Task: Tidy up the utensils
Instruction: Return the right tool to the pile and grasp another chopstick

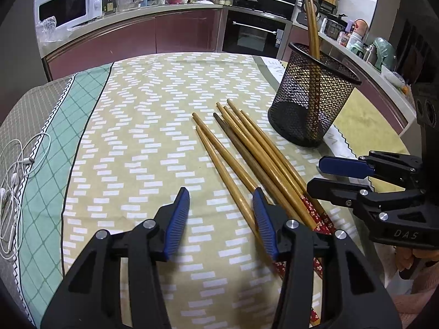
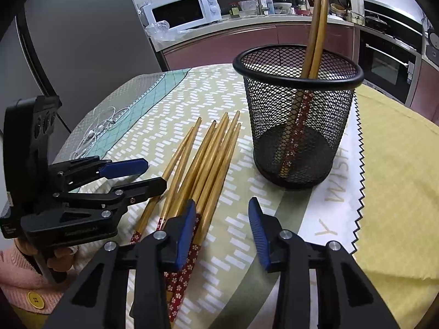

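Observation:
Several wooden chopsticks (image 1: 247, 148) with red flowered ends lie in a loose bundle on the patterned tablecloth; they also show in the right wrist view (image 2: 203, 164). A black mesh cup (image 1: 310, 98) stands upright to their right and holds two chopsticks (image 1: 312, 27); the cup (image 2: 299, 120) shows close in the right wrist view. My left gripper (image 1: 222, 205) is open and empty, low over the bundle's near end. My right gripper (image 2: 222, 219) is open and empty, just right of the bundle; it shows in the left wrist view (image 1: 329, 172).
White earphone cable (image 1: 16, 186) lies at the table's left edge. A kitchen counter with a microwave (image 1: 71, 5) and an oven (image 1: 255, 27) runs behind the table. A yellow cloth (image 2: 397, 178) covers the table's right part.

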{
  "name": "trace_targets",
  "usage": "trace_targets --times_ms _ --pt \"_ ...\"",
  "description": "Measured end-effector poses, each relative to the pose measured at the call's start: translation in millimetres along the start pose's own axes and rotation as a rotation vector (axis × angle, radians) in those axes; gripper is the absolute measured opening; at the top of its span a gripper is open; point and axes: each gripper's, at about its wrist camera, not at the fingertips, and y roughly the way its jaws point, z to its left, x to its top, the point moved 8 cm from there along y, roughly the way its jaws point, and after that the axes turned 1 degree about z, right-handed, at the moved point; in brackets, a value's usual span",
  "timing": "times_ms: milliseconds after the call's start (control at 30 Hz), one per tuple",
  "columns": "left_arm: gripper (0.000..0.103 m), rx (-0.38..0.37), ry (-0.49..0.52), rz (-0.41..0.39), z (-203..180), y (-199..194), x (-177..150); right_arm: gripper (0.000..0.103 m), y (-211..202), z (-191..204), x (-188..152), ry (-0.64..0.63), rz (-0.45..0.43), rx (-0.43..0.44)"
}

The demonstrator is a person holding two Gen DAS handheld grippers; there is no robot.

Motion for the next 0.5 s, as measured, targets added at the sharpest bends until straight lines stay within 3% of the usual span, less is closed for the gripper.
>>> trace_targets --times_ms 200,367,500 --pt "0.039 0.022 0.018 0.001 -0.5 3.4 3.7 0.034 8.1 1.9 1.1 -0.014 0.014 -0.029" --pt "0.022 0.026 0.022 0.011 4.8 6.5 6.2 0.026 8.9 0.7 1.7 -0.019 0.023 -0.035" --pt "0.017 0.01 0.002 0.019 12.0 6.8 6.5 0.026 9.3 -2.3 1.1 -0.016 0.035 -0.045"
